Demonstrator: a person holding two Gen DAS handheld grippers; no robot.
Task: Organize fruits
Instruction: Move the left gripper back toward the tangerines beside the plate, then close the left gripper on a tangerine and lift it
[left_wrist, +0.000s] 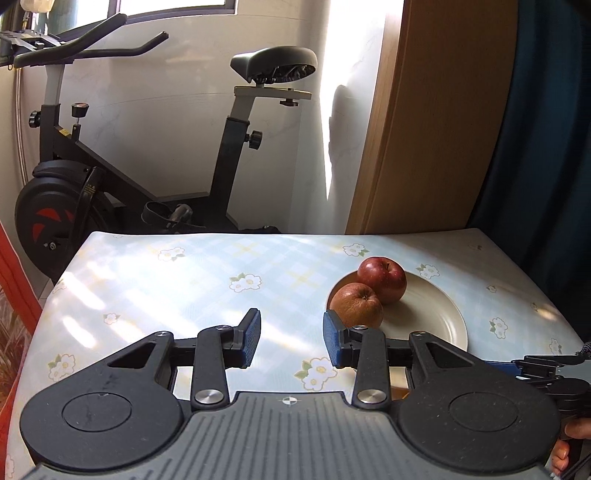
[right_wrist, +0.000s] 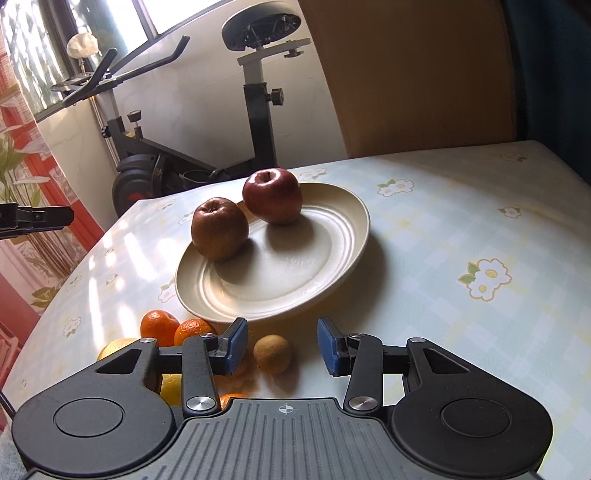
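A cream plate (right_wrist: 306, 266) holds a red apple (right_wrist: 272, 195) and a browner apple (right_wrist: 219, 228) at its far left side; the plate (left_wrist: 436, 314) and both apples (left_wrist: 382, 275) (left_wrist: 356, 304) also show in the left wrist view. In front of the plate lie two tangerines (right_wrist: 159, 326) (right_wrist: 194, 329), a small brown round fruit (right_wrist: 272, 353) and a yellow fruit (right_wrist: 114, 347), partly hidden by my right gripper. My right gripper (right_wrist: 282, 349) is open and empty just above the brown fruit. My left gripper (left_wrist: 291, 341) is open and empty, left of the plate.
The table has a pale checked cloth with flowers (left_wrist: 184, 280). An exercise bike (left_wrist: 92, 177) stands beyond the far edge, beside a wooden panel (left_wrist: 424, 122). The right gripper's tip shows at the left view's right edge (left_wrist: 546, 369).
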